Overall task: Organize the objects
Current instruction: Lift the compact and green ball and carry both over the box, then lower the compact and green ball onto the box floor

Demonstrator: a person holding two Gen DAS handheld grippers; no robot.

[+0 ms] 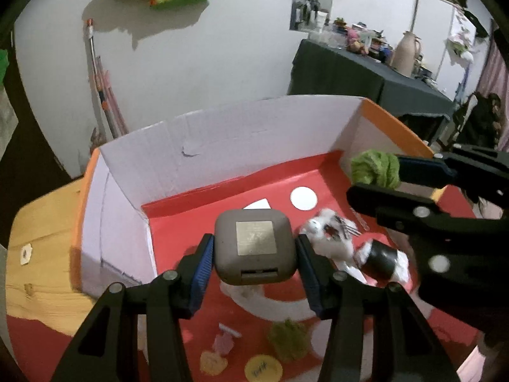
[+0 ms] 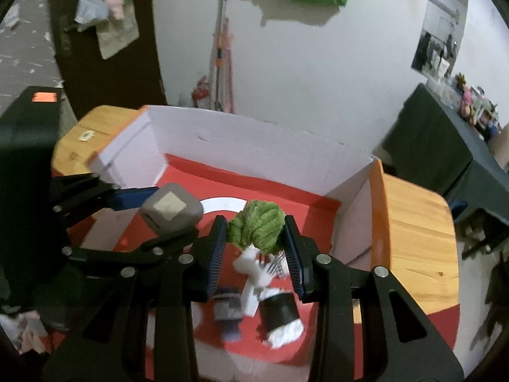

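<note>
Two handheld grippers hang over an open cardboard box (image 1: pixel 222 146) with white walls, orange rims and a red floor, set on a wooden table (image 1: pixel 41 254). The left gripper (image 1: pixel 254 254) is clenched on one grey-brown rounded case (image 1: pixel 254 248), its two blue pads pressed to the case's sides, a square metallic label facing the camera and a slot in the lower edge; the case is held in the air above the red floor. The right gripper (image 2: pixel 256 242) grasps one green fuzzy ball of yarn-like stuff (image 2: pixel 256 226), pinched between its two pads and likewise lifted clear of the floor. Each tool shows in the other's view, the two standing near each other above the box.

On the floor below lie one black roll with white paper at its end (image 2: pixel 280 313), one white toy-like piece (image 2: pixel 251 273) blurred past telling, and what may be a metal fork (image 2: pixel 273 265) beside it. One white circle (image 1: pixel 303 199) marks the red floor. Nearer the left camera lie a second green tuft (image 1: pixel 288 339), one yellow disc (image 1: pixel 263 371), and one pink item (image 1: pixel 224 340), all soft in focus.
</note>
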